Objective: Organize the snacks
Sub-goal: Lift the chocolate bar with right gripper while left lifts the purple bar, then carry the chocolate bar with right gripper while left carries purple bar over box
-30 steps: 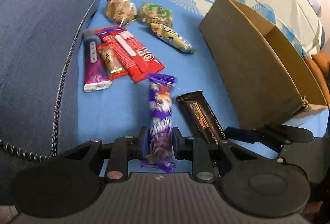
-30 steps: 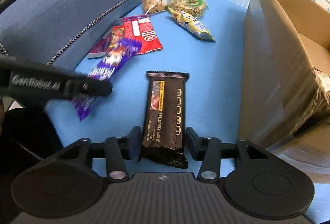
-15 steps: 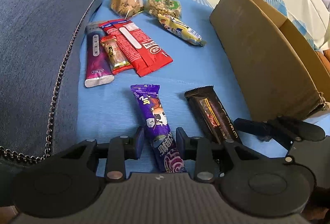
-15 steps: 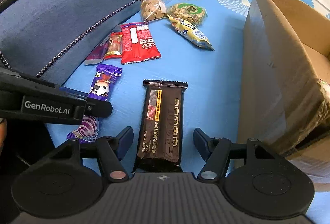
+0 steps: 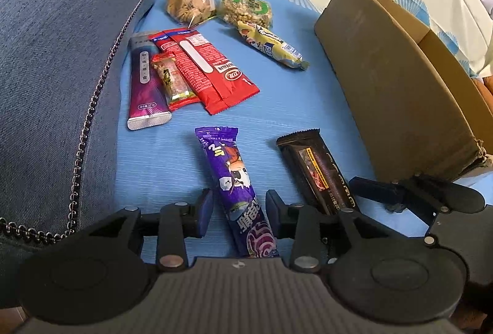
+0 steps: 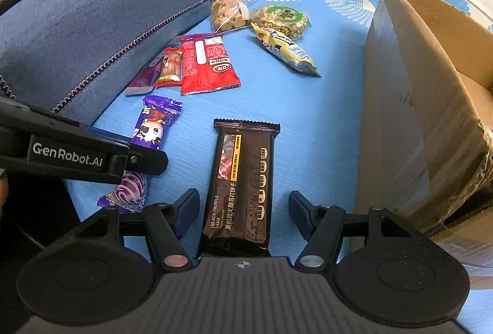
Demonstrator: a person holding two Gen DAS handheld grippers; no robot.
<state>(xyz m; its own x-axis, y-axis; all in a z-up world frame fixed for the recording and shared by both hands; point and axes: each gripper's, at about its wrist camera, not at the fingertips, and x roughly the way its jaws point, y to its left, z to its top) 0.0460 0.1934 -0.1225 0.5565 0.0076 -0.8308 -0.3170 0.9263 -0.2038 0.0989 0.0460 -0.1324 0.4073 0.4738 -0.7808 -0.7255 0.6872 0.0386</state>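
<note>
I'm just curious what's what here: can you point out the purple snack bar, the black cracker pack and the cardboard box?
purple snack bar (image 5: 234, 177), left wrist view, middle of the wrapper.
black cracker pack (image 6: 243, 180), right wrist view, centre of its front.
cardboard box (image 6: 400, 106), right wrist view, its near side wall.

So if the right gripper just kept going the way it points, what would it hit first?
Most likely the black cracker pack, which lies flat on the blue sheet directly between the right gripper's open fingers. Beyond it the sheet looks bare, though depth is hard to judge.

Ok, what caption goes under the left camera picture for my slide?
Left hand-held gripper opening around a purple snack bar lying on the blue sheet, beside a black cracker pack and cardboard box.
</note>
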